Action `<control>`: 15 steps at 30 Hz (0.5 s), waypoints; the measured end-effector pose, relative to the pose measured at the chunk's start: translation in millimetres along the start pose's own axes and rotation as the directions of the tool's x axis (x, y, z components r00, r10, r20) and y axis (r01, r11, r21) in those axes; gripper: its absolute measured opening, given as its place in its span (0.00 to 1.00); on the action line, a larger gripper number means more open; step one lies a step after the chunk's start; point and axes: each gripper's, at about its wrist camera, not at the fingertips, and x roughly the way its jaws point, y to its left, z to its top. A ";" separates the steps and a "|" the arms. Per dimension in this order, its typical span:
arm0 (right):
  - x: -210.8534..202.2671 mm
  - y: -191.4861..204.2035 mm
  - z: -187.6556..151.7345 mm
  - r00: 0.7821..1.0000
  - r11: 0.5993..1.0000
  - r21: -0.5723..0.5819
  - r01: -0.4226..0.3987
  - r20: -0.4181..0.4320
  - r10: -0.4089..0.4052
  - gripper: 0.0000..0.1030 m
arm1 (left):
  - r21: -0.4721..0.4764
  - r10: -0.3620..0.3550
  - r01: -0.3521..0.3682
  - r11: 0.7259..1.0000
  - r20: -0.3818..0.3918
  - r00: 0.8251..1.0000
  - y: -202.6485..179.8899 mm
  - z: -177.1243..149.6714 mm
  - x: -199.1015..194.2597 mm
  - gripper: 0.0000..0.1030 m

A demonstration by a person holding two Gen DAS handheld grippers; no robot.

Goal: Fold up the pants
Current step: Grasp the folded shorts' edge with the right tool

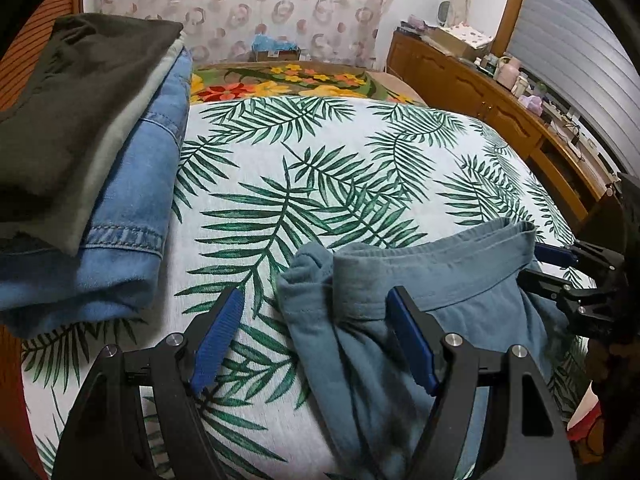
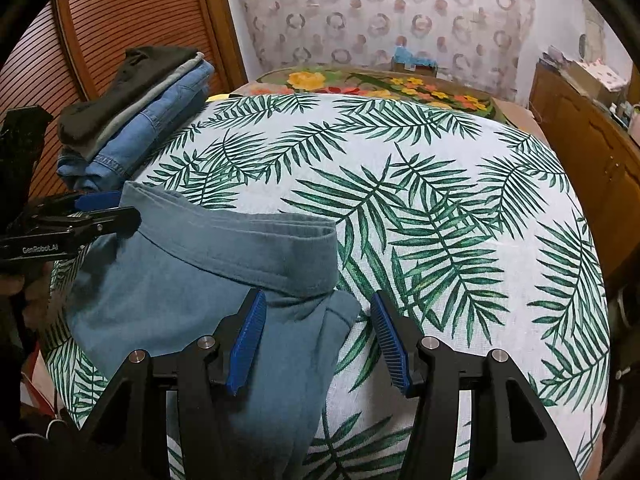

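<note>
One pair of blue pants [image 1: 432, 280] lies between two open grippers [image 1: 316, 340] [image 2: 316, 340]; three folded garments [image 1: 92, 168] stacked far left.

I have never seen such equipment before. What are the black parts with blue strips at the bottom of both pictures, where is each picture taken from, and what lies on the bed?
They are two hand-held claws. A person carries one in each hand, and a camera on each looks forward along its fingers. One picture comes from the left claw, the other from the right claw. The blue strips are grip pads. On the leaf-printed bedspread lie blue-grey pants, with a stack of folded clothes at the far left. Both claws are open over the waistband ends; neither seems to pinch the cloth.
</note>
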 end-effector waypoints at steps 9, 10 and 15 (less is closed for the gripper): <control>5.0 -4.4 -0.8 1.000 1.000 0.020 -0.008 -0.006 0.008 0.55 | -0.012 -0.056 0.056 0.998 -0.021 0.998 4.5 0.4 7.1 0.65; 5.0 -3.7 -0.9 1.000 1.000 0.022 -0.004 -0.005 0.004 0.55 | -0.018 -0.077 0.077 0.997 -0.026 0.997 5.1 0.0 7.3 0.61; 4.5 0.1 -0.5 1.000 1.000 0.022 -0.014 -0.010 0.014 0.44 | -0.020 -0.115 0.115 0.993 -0.018 0.993 5.8 -1.9 6.1 0.52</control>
